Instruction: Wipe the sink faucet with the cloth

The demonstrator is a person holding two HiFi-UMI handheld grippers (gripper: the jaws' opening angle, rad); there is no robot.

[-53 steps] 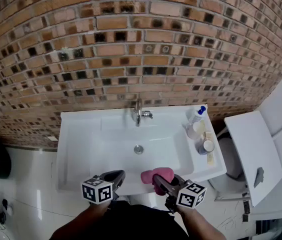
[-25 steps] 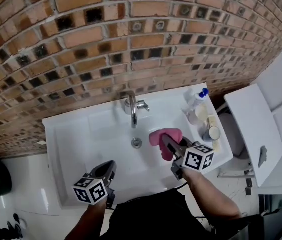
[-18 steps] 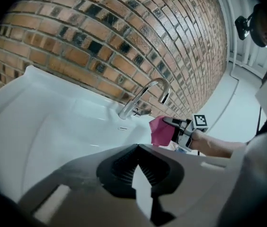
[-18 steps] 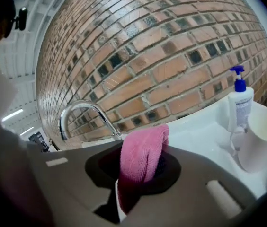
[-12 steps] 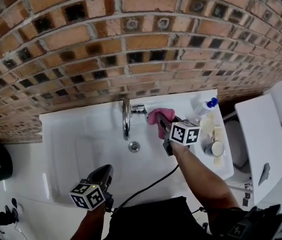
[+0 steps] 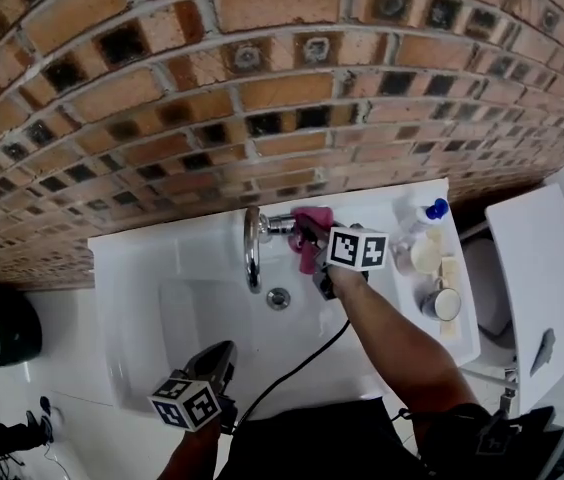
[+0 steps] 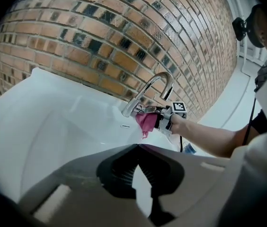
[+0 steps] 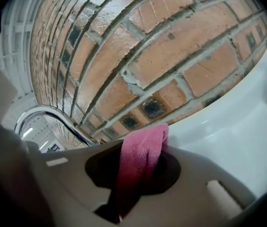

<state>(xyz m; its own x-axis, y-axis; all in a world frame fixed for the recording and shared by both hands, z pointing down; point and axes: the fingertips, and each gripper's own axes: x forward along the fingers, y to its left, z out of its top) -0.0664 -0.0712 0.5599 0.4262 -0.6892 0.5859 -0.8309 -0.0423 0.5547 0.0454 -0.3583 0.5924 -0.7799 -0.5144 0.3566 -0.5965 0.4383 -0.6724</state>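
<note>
Right tongs (image 6: 309, 236) are clenched on the pink cloth (image 6: 311, 222). In the right gripper view the cloth (image 8: 140, 160) sits folded between the jaws and sticks up past the tips. In the head view the cloth is up at the back of the sink (image 6: 127, 298), against the short side handle of the faucet (image 6: 252, 250), on the faucet's right. Cannot tell whether it presses on the handle or only touches it. In the left gripper view the cloth (image 7: 146, 122) hangs just under that handle, with the right tongs (image 7: 160, 121) right behind it. The chrome faucet (image 7: 150, 86) curves up and over above it. The person's right arm reaches across the basin.

Left tongs (image 6: 223, 352) are low at the front edge of the sink, well apart from the faucet. In the left gripper view the tips of the left tongs (image 7: 137, 149) meet, with nothing between them.

Drain (image 6: 279, 297) is in the basin, just below the faucet spout. A black cable (image 6: 292, 373) runs from the right tongs across the basin toward the person. On the right ledge of the sink stand a bottle (image 6: 418, 218) with a blue cap and a small jar (image 6: 441, 303), with some pale bits near them. The brick wall (image 6: 262, 88) is behind the sink. In the right gripper view the faucet (image 8: 43, 115) arcs at the left and the brick wall (image 8: 147, 56) fills the top.
</note>
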